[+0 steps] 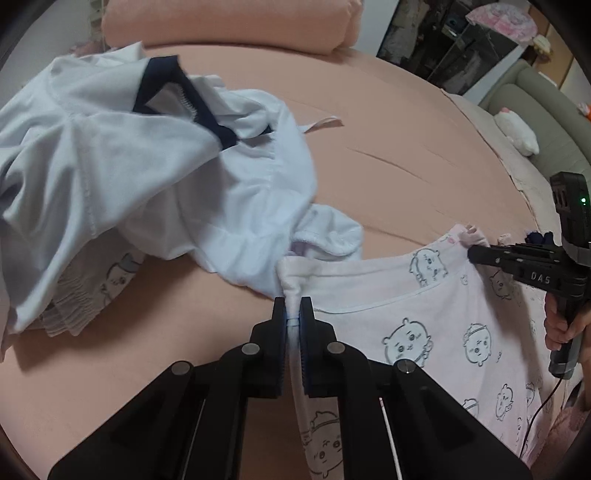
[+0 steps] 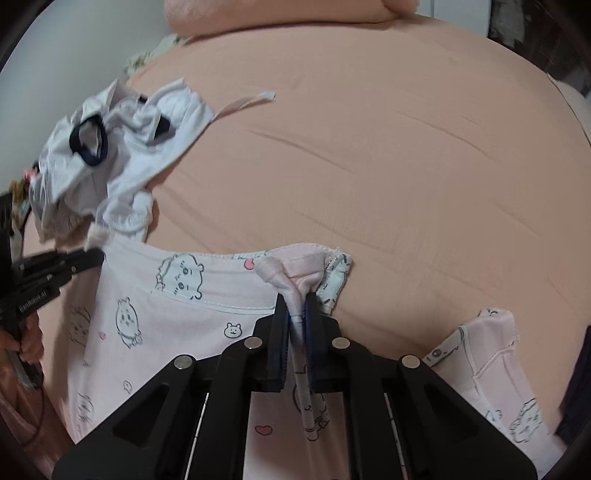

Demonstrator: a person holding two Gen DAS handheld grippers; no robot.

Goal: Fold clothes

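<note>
A pale pink garment point(image 1: 424, 314) printed with cartoon faces lies spread on the peach bed sheet point(image 1: 388, 140). My left gripper point(image 1: 293, 304) is shut on a bunched corner of its top edge. My right gripper point(image 2: 296, 301) is shut on the other top corner, where the pink garment point(image 2: 177, 317) is gathered into a twist. In the left wrist view the right gripper point(image 1: 471, 254) shows at the right edge, held by a hand point(image 1: 557, 325). The left gripper point(image 2: 98, 254) shows at the left in the right wrist view.
A crumpled white shirt with a navy collar point(image 1: 129, 177) lies left of the pink garment, also seen as the white shirt point(image 2: 110, 155) at the far left. A peach pillow point(image 1: 229, 22) sits at the head of the bed. Another pink printed piece point(image 2: 487, 354) lies at the right.
</note>
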